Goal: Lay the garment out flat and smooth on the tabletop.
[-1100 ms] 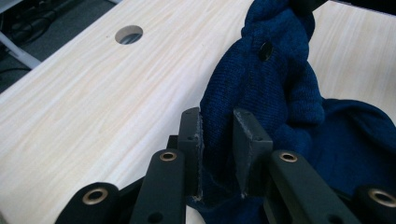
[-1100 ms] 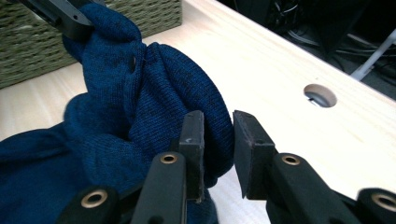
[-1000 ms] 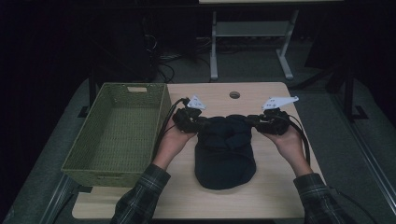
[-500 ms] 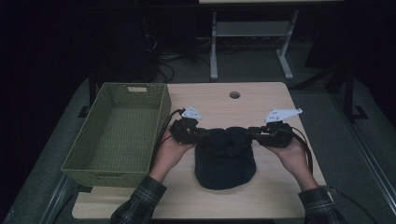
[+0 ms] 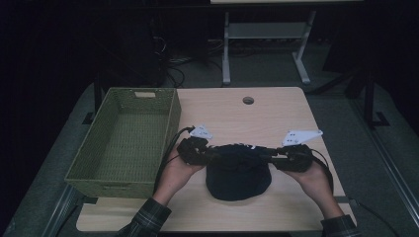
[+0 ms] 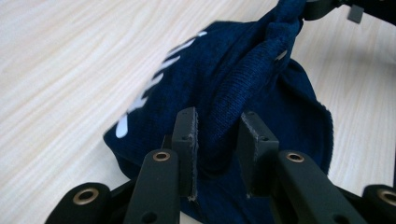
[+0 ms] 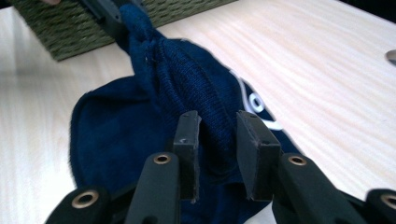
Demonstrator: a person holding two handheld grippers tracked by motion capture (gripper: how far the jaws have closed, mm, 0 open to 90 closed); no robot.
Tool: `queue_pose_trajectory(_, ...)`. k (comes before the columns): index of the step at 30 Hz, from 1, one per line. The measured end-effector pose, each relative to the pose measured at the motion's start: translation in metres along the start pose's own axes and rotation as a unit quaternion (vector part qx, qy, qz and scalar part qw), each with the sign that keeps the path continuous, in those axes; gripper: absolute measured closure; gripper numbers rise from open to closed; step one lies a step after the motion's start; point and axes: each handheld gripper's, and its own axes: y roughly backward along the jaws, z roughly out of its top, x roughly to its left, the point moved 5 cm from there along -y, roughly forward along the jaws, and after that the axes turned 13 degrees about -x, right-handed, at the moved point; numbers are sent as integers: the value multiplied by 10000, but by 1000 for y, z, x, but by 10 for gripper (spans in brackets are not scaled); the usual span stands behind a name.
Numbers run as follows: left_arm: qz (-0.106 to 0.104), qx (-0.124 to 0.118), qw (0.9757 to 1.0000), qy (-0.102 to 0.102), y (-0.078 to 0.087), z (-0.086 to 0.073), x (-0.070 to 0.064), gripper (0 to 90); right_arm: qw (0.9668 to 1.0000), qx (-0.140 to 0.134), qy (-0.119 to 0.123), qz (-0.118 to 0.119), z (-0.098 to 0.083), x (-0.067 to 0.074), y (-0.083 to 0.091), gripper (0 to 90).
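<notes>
both hands drawn nearer person since earlier frame, far edge of dark navy knit garment with white lettering [image 5: 238, 174] folded toward near edge. left hand-held gripper [image 6: 217, 135] clamped on bunched fold of cloth, jaws narrow though lately easing apart; right hand-held gripper [image 7: 218, 135] likewise pinching other end of same fold. garment lies on pale wood tabletop [image 5: 276, 113], right of empty green woven basket [image 5: 123, 143], near front edge. step judged: folding garment in half. next move calls for laying fold flat, freeing cloth, then regrip for basket.

Matt knitted navy cloth [image 6: 243, 88], pale wood table [image 6: 70, 60]
</notes>
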Motion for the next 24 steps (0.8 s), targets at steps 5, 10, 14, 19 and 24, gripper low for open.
queue_pose_trajectory(5, -100, 183, 9998, -65, 1, -11, -12, 697, 9999, 97, 59, 41, -12, 13, 4, 693)
queue_pose_trajectory(10, -184, 314, 9993, -74, 2, -22, -21, 690, 9997, 196, 83, 124, -24, 24, 6, 683)
queue_pose_trajectory(14, -261, 455, 9986, -109, 1, -31, -29, 683, 9994, 276, 2, 187, -35, 33, 7, 680)
queue_pose_trajectory(19, -318, 624, 9975, -88, 3, -44, -36, 649, 9985, 447, -64, 318, -49, 42, 8, 652)
queue_pose_trajectory(24, -292, 512, 9983, -3, 11, -44, -41, 594, 9983, 527, -93, 250, -57, 46, 18, 599)
